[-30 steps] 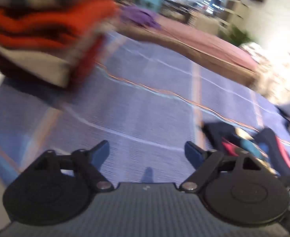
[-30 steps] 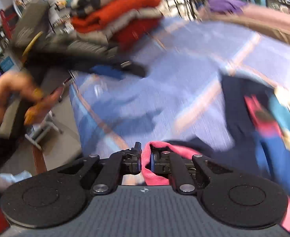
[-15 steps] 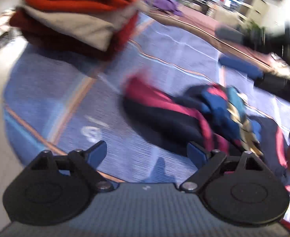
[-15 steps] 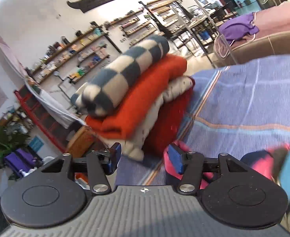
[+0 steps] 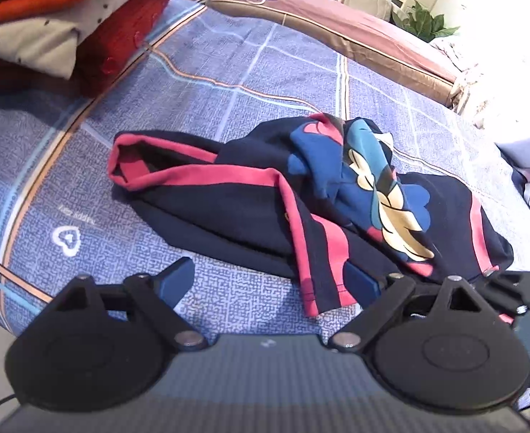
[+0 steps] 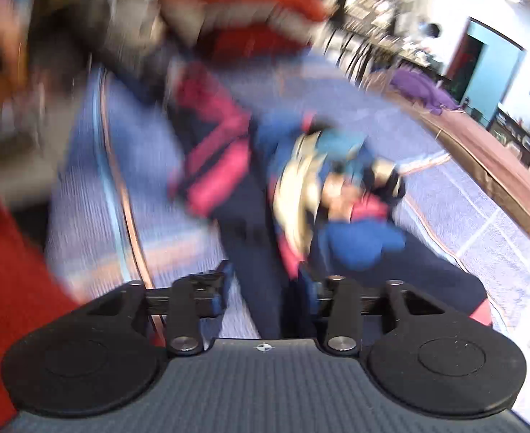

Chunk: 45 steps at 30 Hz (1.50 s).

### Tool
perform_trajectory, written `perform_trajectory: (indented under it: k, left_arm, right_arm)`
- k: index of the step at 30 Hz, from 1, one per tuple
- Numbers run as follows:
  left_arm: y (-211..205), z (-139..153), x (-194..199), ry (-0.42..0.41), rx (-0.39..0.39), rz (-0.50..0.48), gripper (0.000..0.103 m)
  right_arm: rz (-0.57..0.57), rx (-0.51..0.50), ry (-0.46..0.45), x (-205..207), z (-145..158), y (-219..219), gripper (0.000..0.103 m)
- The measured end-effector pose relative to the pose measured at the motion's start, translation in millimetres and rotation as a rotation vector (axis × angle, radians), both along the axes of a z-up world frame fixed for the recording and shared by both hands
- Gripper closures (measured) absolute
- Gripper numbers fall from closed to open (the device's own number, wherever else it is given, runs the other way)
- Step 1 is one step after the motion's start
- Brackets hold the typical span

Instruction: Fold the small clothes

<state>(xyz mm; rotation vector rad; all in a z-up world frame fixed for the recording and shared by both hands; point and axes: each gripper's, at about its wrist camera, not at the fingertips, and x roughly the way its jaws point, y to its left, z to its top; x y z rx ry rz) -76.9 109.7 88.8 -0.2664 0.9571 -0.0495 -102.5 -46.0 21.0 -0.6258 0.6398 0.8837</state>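
Right now the small dark garment (image 5: 265, 198) with pink stripes lies crumpled mid-bed, nearer the front edge of the blue bedspread (image 5: 228, 72). My left gripper (image 5: 268, 281) hangs spread wide, gripping nothing. My right gripper (image 6: 265, 288) has just been closing, dark cloth between its half-parted jaws, though blur hides whether they pinch it. I fear grabbing several bunched layers together. The stack of folded clothes (image 5: 48, 18) crowds the far left corner.
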Motion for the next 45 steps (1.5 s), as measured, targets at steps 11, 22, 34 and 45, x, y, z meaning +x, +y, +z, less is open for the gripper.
perform_trajectory:
  k: [11, 22, 34, 45]
  left_arm:
    - [4, -12, -1, 0.035, -0.001, 0.002, 0.01]
    - [-32, -12, 16, 0.012, 0.012, -0.093, 0.01]
    - [-189, 33, 56, -0.342, 0.249, -0.438, 0.0]
    - [-217, 8, 128, -0.257, 0.241, -0.294, 0.078]
  right_arm:
    - [-0.214, 0.183, -0.132, 58, 69, -41, 0.098]
    - [-0.628, 0.357, -0.305, 193, 144, -94, 0.098]
    - [-0.483, 0.572, -0.451, 136, 225, -100, 0.098]
    - [-0.499, 0.497, -0.55, 122, 260, -133, 0.103]
